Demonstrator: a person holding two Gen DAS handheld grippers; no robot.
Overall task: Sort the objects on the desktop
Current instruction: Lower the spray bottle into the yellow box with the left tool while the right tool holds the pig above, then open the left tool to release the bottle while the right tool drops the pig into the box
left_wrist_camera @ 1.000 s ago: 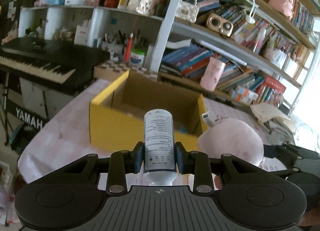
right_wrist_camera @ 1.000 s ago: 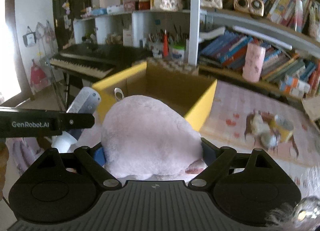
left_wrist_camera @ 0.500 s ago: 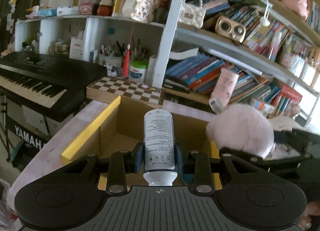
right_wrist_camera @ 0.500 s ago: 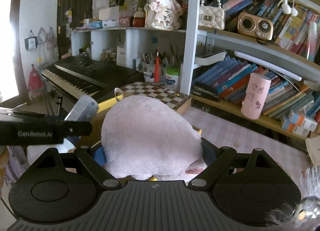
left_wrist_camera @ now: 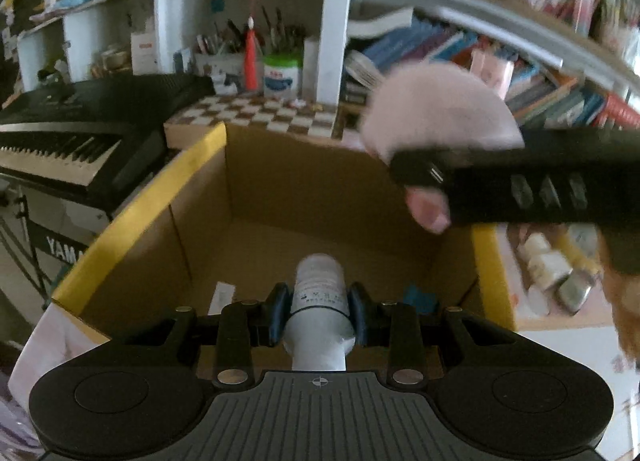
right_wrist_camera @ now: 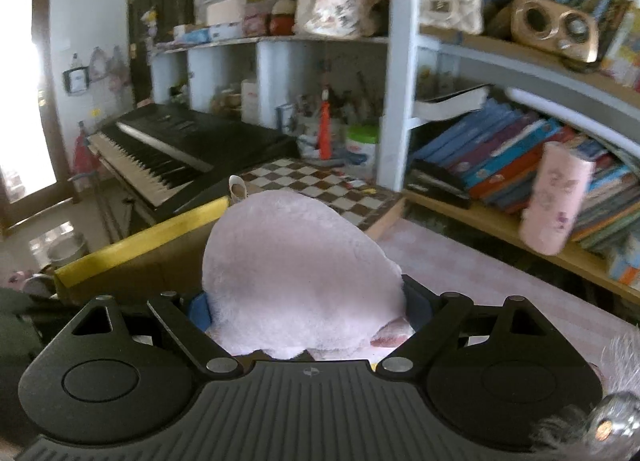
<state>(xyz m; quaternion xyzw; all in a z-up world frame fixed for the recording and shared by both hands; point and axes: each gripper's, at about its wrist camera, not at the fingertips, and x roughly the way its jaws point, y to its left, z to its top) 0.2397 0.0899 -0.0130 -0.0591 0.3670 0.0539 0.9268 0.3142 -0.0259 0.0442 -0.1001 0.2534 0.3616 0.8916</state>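
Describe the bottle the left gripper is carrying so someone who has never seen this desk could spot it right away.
Find the open cardboard box with yellow-edged flaps, in front of the bookshelves. Over its near side, the left gripper clamps a white cylindrical bottle with small dark print on its label. Its hard, smooth, narrow shape sets it apart from the fluffy pink plush toy carried beside it.
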